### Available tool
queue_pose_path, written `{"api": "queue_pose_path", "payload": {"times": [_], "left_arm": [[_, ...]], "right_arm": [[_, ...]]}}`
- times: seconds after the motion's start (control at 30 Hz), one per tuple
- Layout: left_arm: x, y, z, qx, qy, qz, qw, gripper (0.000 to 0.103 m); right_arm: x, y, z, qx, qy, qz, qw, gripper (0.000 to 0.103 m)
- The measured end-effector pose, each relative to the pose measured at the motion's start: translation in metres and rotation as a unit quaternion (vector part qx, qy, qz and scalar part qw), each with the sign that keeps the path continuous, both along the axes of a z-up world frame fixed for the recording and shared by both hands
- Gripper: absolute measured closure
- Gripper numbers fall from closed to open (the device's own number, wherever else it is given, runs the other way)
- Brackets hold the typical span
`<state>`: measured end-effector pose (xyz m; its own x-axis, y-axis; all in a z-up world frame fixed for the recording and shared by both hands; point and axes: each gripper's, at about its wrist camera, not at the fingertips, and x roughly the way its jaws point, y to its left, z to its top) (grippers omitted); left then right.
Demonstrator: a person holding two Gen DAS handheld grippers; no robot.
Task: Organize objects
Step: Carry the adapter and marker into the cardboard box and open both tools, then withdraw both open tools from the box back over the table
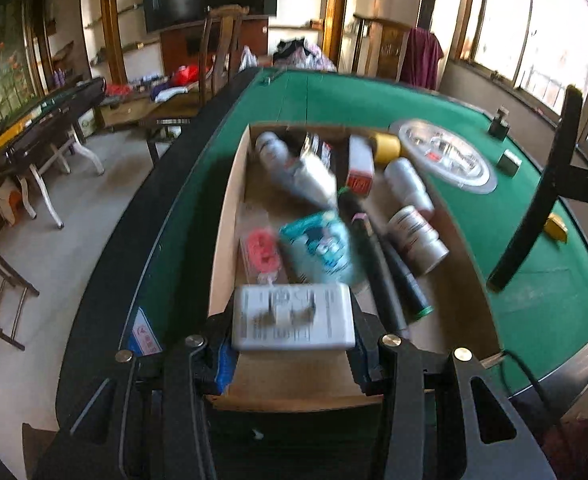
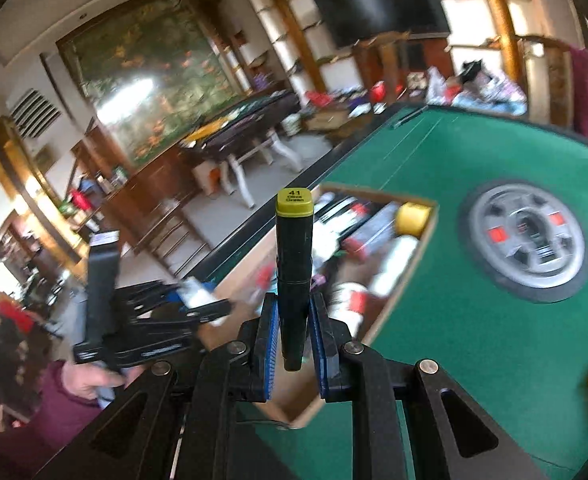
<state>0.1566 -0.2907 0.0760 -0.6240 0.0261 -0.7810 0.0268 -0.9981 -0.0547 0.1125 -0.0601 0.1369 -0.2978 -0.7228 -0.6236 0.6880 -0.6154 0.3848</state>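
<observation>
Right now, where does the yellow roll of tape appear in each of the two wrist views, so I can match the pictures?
Left wrist view: the yellow roll of tape lies in the far right corner of the cardboard box, upper middle of the picture.
Right wrist view: the tape sits in the box's far corner, right of centre.
Shared landmark: the round silver disc in the green table, just right of the tape.

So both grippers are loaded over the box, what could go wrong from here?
1. The left gripper pinches the white box only by its side edges; it could twist loose.
2. The marker stands tall above the right gripper, held near its bottom end, so it may pivot.
3. The cardboard box is crowded; dropped items could land on bottles.
</observation>
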Motion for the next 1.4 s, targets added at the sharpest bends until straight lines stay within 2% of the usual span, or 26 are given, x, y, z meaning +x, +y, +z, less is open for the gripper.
{"api": "queue_pose_path", "payload": {"times": [0.07,0.1,0.13,0.17,0.47,0.57,0.63,0.7,0.83,0.87,0.9,0.93,0.97,1.0,1.03,1.1,1.2,1.33,1.4], "left_arm": [[-0.006,0.000,-0.008,0.005,-0.014,-0.005,0.9999,0.059],[-0.011,0.000,-0.012,0.006,-0.020,-0.009,0.9997,0.080],[-0.014,0.001,-0.014,0.007,-0.026,-0.014,0.9995,0.092],[-0.017,0.001,-0.016,0.010,-0.032,-0.016,0.9993,0.096],[-0.038,0.006,-0.022,-0.001,-0.040,-0.025,0.9989,0.096],[-0.039,0.005,-0.023,0.008,-0.038,-0.022,0.9990,0.095],[-0.036,0.004,-0.022,0.016,-0.035,-0.019,0.9991,0.084],[-0.030,0.004,-0.019,0.016,-0.027,-0.020,0.9993,0.062],[-0.019,0.006,-0.008,0.005,-0.005,-0.017,0.9998,0.044],[-0.016,0.005,-0.006,0.007,-0.001,-0.013,0.9999,0.038],[-0.012,0.002,-0.004,0.011,0.006,-0.003,0.9999,0.034],[-0.009,0.001,-0.002,0.015,0.010,0.004,0.9998,0.033],[-0.005,0.001,0.000,0.020,0.014,0.010,0.9996,0.030],[-0.004,-0.001,0.003,0.022,0.016,0.014,0.9995,0.028],[-0.001,-0.002,0.005,0.021,0.020,0.019,0.9994,0.026],[0.005,0.000,0.011,0.011,0.031,0.026,0.9991,0.019],[0.010,0.009,0.021,0.002,0.051,0.018,0.9985,0.016],[0.015,0.031,0.039,-0.001,0.089,-0.014,0.9960,0.016],[0.018,0.048,0.052,0.000,0.120,-0.030,0.9923,0.014]], "right_arm": [[-0.003,-0.015,-0.012,0.008,-0.017,0.013,1.000,0.086],[-0.004,-0.022,-0.017,0.012,-0.023,0.016,1.000,0.086],[-0.006,-0.028,-0.023,0.018,-0.029,0.018,0.999,0.086],[-0.010,-0.035,-0.030,0.023,-0.038,0.019,0.999,0.086],[-0.049,-0.066,-0.067,0.063,-0.077,0.008,0.995,0.085],[-0.062,-0.074,-0.075,0.079,-0.089,0.001,0.993,0.084],[-0.070,-0.076,-0.083,0.090,-0.096,-0.006,0.991,0.084],[-0.075,-0.076,-0.091,0.097,-0.109,-0.018,0.989,0.084],[-0.081,-0.068,-0.095,0.097,-0.120,-0.029,0.988,0.083],[-0.081,-0.065,-0.093,0.092,-0.121,-0.031,0.988,0.080],[-0.080,-0.062,-0.090,0.088,-0.118,-0.032,0.989,0.071],[-0.079,-0.057,-0.083,0.084,-0.107,-0.036,0.990,0.052],[-0.076,-0.051,-0.076,0.084,-0.091,-0.044,0.991,0.041],[-0.074,-0.046,-0.071,0.083,-0.079,-0.052,0.992,0.023],[-0.071,-0.038,-0.063,0.081,-0.062,-0.061,0.993,0.017],[-0.065,-0.020,-0.048,0.082,-0.027,-0.079,0.993,0.012],[-0.059,0.009,-0.031,0.102,0.021,-0.109,0.989,0.009],[-0.049,0.057,-0.007,0.145,0.107,-0.173,0.968,0.008],[-0.043,0.087,0.010,0.165,0.162,-0.212,0.950,0.007]]}}
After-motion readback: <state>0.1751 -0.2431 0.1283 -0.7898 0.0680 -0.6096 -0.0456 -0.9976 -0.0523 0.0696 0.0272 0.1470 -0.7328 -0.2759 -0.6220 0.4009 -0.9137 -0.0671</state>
